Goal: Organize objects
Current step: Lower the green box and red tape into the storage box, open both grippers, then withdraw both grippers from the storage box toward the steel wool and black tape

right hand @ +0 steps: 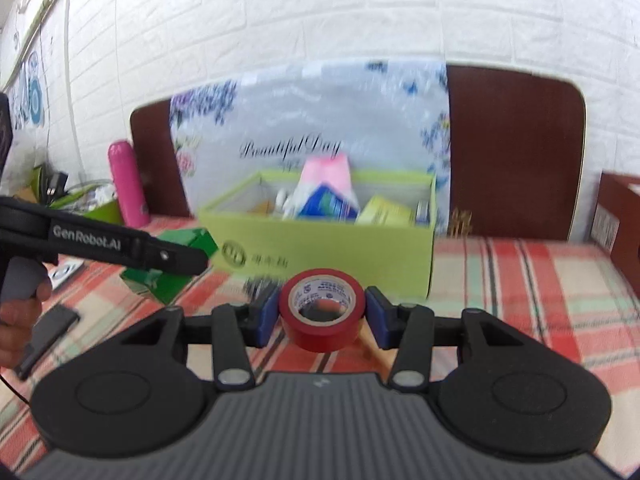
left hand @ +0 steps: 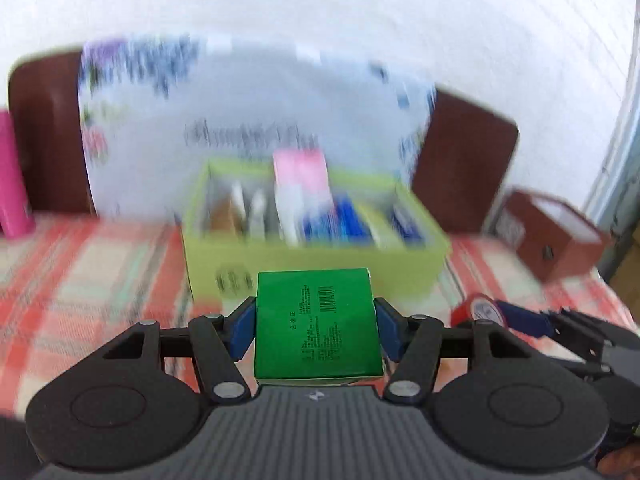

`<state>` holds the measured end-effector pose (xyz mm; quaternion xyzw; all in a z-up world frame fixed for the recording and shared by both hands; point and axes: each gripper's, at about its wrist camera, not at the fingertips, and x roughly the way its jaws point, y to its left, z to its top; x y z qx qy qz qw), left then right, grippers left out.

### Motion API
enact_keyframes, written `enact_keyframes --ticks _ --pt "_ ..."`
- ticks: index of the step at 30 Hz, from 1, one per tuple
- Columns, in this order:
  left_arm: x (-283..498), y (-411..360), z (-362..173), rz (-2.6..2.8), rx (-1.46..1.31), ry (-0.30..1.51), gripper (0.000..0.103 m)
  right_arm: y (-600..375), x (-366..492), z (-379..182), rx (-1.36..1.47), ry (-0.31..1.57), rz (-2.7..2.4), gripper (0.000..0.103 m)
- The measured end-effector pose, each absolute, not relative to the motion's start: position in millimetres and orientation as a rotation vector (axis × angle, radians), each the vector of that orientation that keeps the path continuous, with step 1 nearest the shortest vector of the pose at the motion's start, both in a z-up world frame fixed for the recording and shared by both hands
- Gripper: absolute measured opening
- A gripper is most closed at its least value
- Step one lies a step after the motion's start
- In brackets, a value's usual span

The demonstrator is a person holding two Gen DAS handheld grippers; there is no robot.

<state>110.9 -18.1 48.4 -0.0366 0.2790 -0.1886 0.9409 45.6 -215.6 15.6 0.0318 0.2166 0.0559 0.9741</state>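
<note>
Right now, a checked cloth [right hand: 520, 280] is spread over the table, and much bare room is left on it to the right. Far back, a big flowered bag [right hand: 320, 120] is leaned against a dark brown board [right hand: 516, 152]. A light green box [right hand: 320, 256] is set in the middle in front of them, with its top open so things can be dropped in. It is already packed with other boxes and a tall pink one, so little room is left inside, most of it at the left end. Its near wall must be cleared from above. A pink bottle [right hand: 126, 184] is stood far to the left. A brown box [left hand: 556, 240] is kept at the right edge.

A dark green box [left hand: 316, 328] is squeezed tight by the left gripper [left hand: 316, 330], held up just before the near wall. A red tape roll [right hand: 322, 312] is pinched on its sides by the right gripper [right hand: 322, 314], also near that wall. Both are likely meant for the open box.
</note>
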Motion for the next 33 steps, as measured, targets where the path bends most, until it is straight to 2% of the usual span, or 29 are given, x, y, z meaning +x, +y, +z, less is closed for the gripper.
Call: enact_keyframes --ticks 5,11,13,14,15,16,17,18,20,26,33 --pt "155 -20 77 -0.327 -0.1 0.481 0.064 -221 85 40 0.028 0.334 0.068 0.046" --pt "223 -24 62 -0.251 -0.154 0.521 0.064 -230 153 36 0.043 0.321 -0.017 0.046" --pt "236 -28 47 -0.233 -0.142 0.51 0.075 -233 175 26 0.063 0.324 -0.035 0.047" --pt "241 -31 39 -0.217 -0.106 0.525 0.082 -235 183 21 0.074 0.343 -0.032 0.06" --pt "243 -35 31 -0.187 -0.06 0.556 0.083 -236 187 15 0.079 0.375 -0.046 0.07" --pt "242 -37 25 -0.168 -0.02 0.586 0.082 -236 185 11 0.079 0.388 -0.059 0.072" --pt "238 -38 20 -0.166 -0.001 0.598 0.082 -237 179 8 0.075 0.377 -0.054 0.077" --pt "232 -37 17 -0.169 -0.003 0.598 0.083 -237 169 5 0.063 0.357 -0.048 0.087" --pt "218 -35 16 -0.178 -0.04 0.582 0.083 -236 156 3 0.04 0.339 -0.072 0.096" --pt "181 -40 27 -0.117 -0.041 0.62 0.083 -241 124 8 0.155 0.373 -0.064 0.103" --pt "139 -39 31 -0.114 -0.078 0.599 0.083 -240 85 18 0.171 0.404 -0.058 0.103"
